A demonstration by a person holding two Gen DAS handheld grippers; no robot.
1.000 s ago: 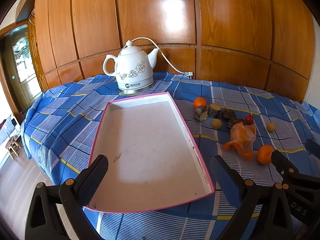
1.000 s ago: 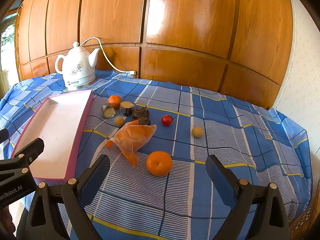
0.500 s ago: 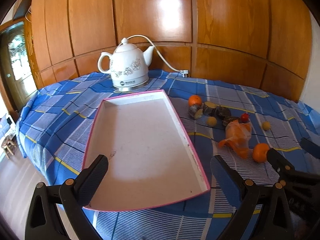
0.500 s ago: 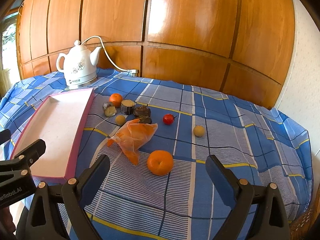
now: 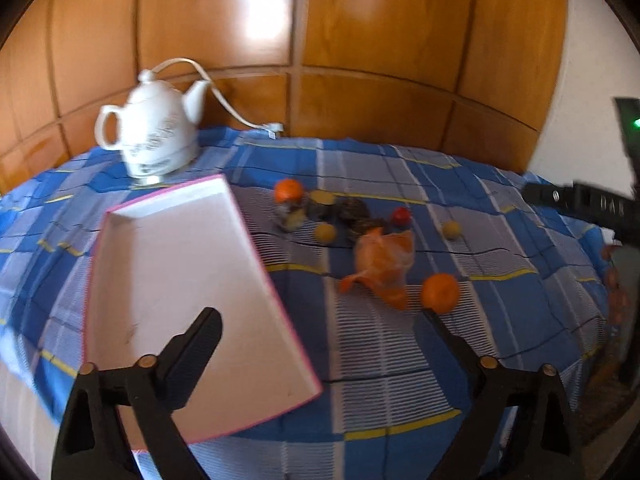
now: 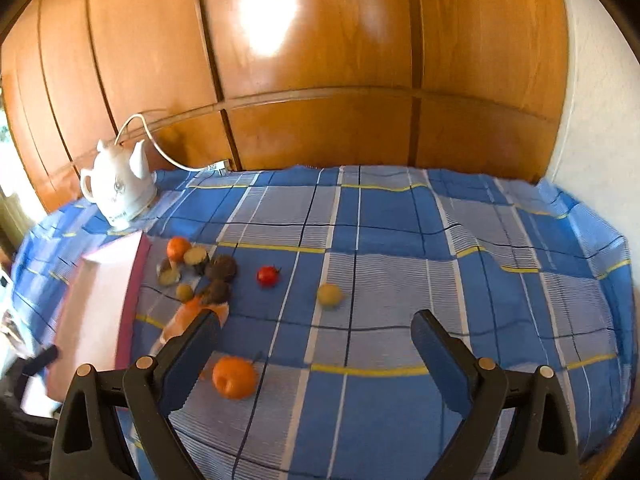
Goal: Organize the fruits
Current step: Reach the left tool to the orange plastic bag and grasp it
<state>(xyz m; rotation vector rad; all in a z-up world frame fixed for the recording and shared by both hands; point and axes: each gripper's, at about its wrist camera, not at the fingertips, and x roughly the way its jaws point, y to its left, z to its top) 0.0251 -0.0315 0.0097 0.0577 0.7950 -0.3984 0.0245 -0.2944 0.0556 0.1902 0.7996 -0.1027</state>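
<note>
As seen along the left tongs point(image 5: 320, 320): pitched down toward the bench point(image 5: 500, 320), above the near right corner of the pink-edged tray point(image 5: 172, 264). Spread wide, though just narrowed a little; nothing between the pads. As seen along the right tongs point(image 6: 316, 320): likewise pitched down, over the blue checked cloth point(image 6: 400, 216) to the right of the tray. Spread wide, gripping nothing; left finger point(image 6: 192, 356) overlapping the orange bag point(image 6: 188, 312) in view, contact not determinable. Fruit placement: all on the cloth, none in the tray. Near orange point(image 6: 234, 376) low between the right fingers, lying on the cloth. Far orange point(image 6: 178, 248) near the tray's far right corner, beside a cluster of dark pieces point(image 6: 220, 268). Red fruit point(image 6: 267, 275) and yellow fruit point(image 6: 330, 295) further right, apart from each other. White kettle point(image 5: 156, 140) upright beyond the tray.
</note>
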